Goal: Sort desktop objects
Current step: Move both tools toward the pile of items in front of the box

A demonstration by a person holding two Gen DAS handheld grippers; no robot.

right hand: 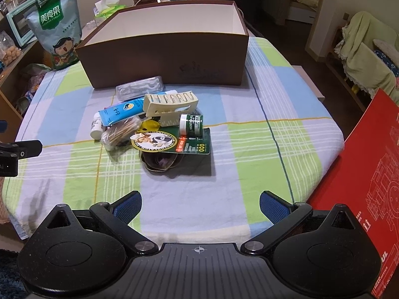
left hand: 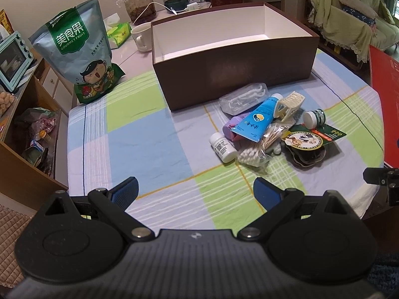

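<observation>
Both grippers hovered at the near edge of the table, the left gripper (left hand: 195,191) and the right gripper (right hand: 199,204) each with jaws spread wide and empty. The small items lay heaped just in front of the open brown box (right hand: 164,57), whose interior looked bare. Recommended approach: take a top-lying item first, such as the cream hair clip (right hand: 170,106), to avoid toppling the green-labelled bottle (right hand: 190,123). A checked cloth (right hand: 249,149) covered the table; a snack bag (left hand: 74,49) stood left.
</observation>
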